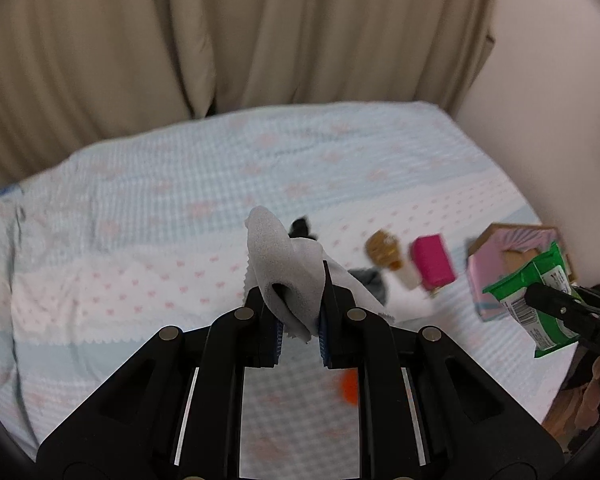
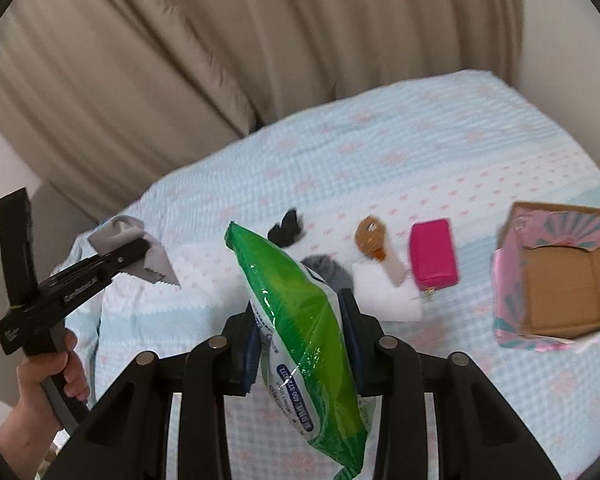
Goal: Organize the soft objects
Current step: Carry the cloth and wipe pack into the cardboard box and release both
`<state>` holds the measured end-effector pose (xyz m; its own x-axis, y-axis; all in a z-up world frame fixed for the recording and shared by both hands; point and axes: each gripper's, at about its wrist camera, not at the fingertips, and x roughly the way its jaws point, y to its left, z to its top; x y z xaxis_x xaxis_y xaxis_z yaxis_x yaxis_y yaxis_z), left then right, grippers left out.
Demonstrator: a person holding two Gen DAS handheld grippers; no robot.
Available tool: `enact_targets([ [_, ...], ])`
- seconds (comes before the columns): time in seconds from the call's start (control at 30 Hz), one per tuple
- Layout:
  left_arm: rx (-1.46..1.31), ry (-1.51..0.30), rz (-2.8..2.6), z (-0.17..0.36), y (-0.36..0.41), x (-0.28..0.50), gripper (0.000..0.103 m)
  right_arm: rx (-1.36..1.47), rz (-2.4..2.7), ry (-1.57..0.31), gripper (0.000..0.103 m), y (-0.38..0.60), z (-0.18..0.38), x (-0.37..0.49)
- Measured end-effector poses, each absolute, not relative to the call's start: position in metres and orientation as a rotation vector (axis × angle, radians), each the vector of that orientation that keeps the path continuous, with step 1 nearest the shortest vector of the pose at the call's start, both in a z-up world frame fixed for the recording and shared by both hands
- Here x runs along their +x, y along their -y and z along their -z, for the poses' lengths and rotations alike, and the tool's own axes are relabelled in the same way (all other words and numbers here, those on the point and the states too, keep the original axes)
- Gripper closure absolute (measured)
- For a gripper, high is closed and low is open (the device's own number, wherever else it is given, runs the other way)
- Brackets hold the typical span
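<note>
While I held both grippers above the bed [image 2: 440, 128], its pale blue quilted cover with pink bows filled most of each view, running back to beige curtains [image 2: 180, 60] along the far side and a plain wall [image 1: 560, 120] on the right. My left gripper [image 1: 298, 320] had its jaws closed on a white cloth with pinked edges [image 1: 284, 264], which bunched up between the fingers and hung clear of the cover. My right gripper [image 2: 300, 344] was clamped on a green wet-wipe pack [image 2: 300, 320], held upright and tilted, also off the bed.

On the cover ahead of me lay a loose row: a black sock [image 2: 286, 230] farthest left, a grey cloth [image 2: 328, 268] nearer, a white folded pad [image 2: 380, 296] just beside it, a brown plush toy [image 2: 370, 236] touching the pad's far edge, then a magenta pouch [image 2: 434, 252]. To the right, well apart from the pouch, stood an open pink cardboard box [image 2: 512, 280] near the bed's right edge. An orange item [image 1: 349, 386] showed blurred under my left gripper; I could not tell what it was.

The left and far stretches of the cover were bare, so open room lay there, while the right edge was crowded by the box.
</note>
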<state>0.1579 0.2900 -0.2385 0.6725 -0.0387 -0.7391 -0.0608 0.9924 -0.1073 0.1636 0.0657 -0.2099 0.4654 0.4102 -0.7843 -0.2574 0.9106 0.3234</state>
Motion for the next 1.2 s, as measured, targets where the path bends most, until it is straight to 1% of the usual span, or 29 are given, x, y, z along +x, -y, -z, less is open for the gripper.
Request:
enact_targets([
  [0.17,-0.112,-0.797,0.043,0.19,-0.241,0.161,0.091,0.211,-0.337,-0.963,0.071,-0.025,0.164,0.162],
  [0.33,-0.099,-0.782,0.105,0.161,-0.178,0.171,0.091,0.234,-0.267,-0.922,0.071,0.034,0.132,0.167],
  [0.57,-0.12,-0.801,0.144,0.153,-0.075,0.185,0.091,0.215,-0.219,-0.932,0.071,0.129,0.12,0.189],
  [0.73,-0.13,-0.868,0.142,0.175,0.008,0.202,0.091,0.196,-0.245,-0.991,0.071,0.199,0.138,0.211],
  [0.87,-0.151,-0.936,0.139,0.21,0.066,0.227,0.091,0.184,-0.281,-1.048,0.071,0.242,0.165,0.232],
  [1.07,-0.182,-1.036,0.113,0.263,0.126,0.26,0.091,0.173,-0.335,-1.142,0.071,0.293,0.216,0.27],
  [1.2,-0.195,-1.095,0.092,0.295,0.145,0.286,0.091,0.183,-0.358,-1.203,0.071,0.312,0.251,0.293],
])
